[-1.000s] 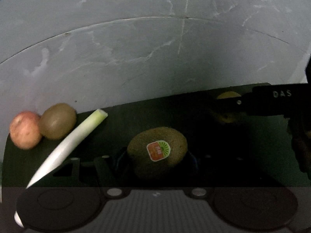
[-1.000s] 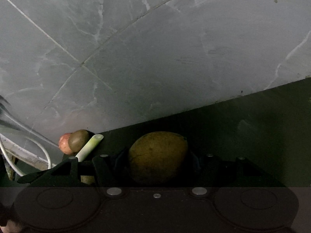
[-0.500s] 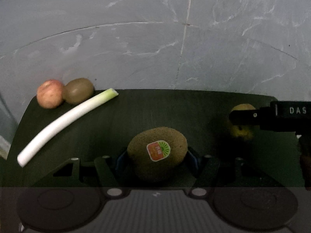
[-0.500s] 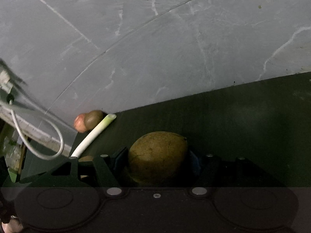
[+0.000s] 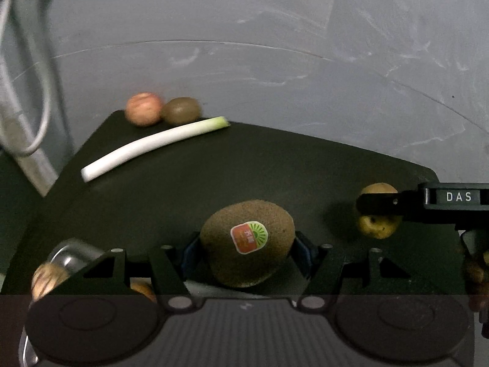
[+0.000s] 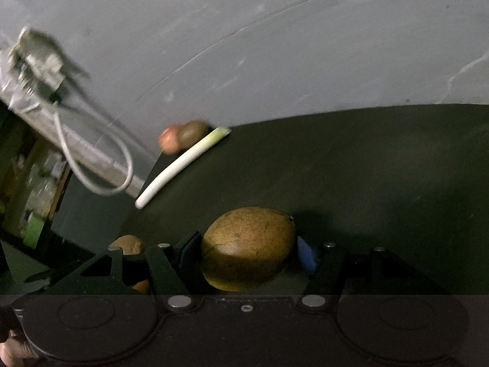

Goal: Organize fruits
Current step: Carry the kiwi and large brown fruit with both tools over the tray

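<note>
The dark green mat (image 5: 244,165) lay broad and mostly bare, its far edge against the grey marbled floor (image 5: 275,15). A long white leek stalk (image 5: 152,146) lay by the far corner. My left gripper (image 5: 247,244) clamped a brown stickered kiwi (image 5: 247,241); my right gripper (image 6: 247,249), angled downward, held a yellow-brown round fruit (image 6: 247,247).
</note>
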Motion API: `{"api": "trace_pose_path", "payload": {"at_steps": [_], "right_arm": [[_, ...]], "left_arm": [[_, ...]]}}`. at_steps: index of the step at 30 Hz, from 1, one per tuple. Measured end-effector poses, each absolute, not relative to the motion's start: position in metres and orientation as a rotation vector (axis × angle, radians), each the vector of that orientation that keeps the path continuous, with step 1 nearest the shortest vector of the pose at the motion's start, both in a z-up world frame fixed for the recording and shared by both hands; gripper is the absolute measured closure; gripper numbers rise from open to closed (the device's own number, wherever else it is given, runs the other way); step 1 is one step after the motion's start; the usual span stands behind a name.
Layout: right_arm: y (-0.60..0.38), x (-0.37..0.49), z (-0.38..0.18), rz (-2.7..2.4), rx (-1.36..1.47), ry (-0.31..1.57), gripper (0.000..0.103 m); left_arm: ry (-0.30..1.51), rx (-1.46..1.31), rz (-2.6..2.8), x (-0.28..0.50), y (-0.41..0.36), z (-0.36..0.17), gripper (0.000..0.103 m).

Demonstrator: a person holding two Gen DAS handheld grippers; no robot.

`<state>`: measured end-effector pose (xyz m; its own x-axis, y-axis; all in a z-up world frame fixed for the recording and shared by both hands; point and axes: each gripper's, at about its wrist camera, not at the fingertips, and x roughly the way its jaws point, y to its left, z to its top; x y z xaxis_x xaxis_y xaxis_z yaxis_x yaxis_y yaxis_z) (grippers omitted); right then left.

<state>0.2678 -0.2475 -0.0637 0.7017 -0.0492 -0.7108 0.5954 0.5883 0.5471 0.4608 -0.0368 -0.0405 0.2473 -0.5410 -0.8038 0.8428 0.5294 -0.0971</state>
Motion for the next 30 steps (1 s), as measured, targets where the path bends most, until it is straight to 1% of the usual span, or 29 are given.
{"api": "trace_pose_path", "payload": {"at_steps": [17, 30], "right_arm": [[-0.177, 0.298, -0.051, -0.241, 0.803, 0.780, 0.036], [-0.153, 0.337, -0.048, -0.169, 0.779, 0.812, 0.036]], "left_arm": [[0.928, 0.223, -0.711, 0.481, 0.097, -0.020, 0.037], [0.935, 0.175, -0.639, 0.495, 0.144, -0.015, 0.037]]}}
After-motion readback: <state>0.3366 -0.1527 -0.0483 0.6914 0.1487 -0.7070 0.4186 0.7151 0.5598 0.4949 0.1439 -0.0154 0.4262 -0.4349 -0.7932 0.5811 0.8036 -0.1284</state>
